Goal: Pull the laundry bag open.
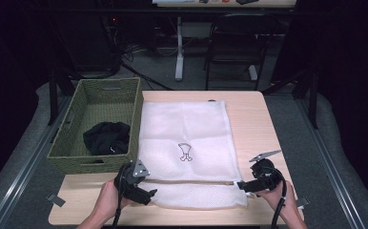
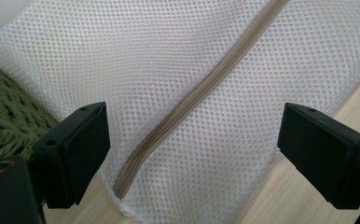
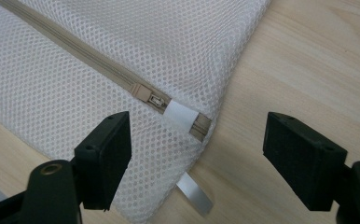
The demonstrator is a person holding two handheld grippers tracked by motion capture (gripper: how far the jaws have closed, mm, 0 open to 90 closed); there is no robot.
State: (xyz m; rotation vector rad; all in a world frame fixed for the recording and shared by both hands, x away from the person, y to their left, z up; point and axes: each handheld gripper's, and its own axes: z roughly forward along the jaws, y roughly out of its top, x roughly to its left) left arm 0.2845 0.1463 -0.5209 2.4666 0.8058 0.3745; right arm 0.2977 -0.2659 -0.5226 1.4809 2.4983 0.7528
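With both the left gripper (image 2: 192, 154) and right gripper (image 3: 197, 158) gaping over the flat mesh bag (image 1: 187, 143) on the table (image 1: 253, 119), the right could pinch netting instead of the small zipper pull (image 3: 157, 100).

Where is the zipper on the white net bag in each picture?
High view: the zipper runs as a thin tan line across the near end of the mesh bag, between the two grippers.
Left gripper view: the zipper slants from bottom left up to top right.
Right gripper view: the zipper slants down from top left, ending at its slider near the bag's corner.
Shared landmark: the light wooden table.
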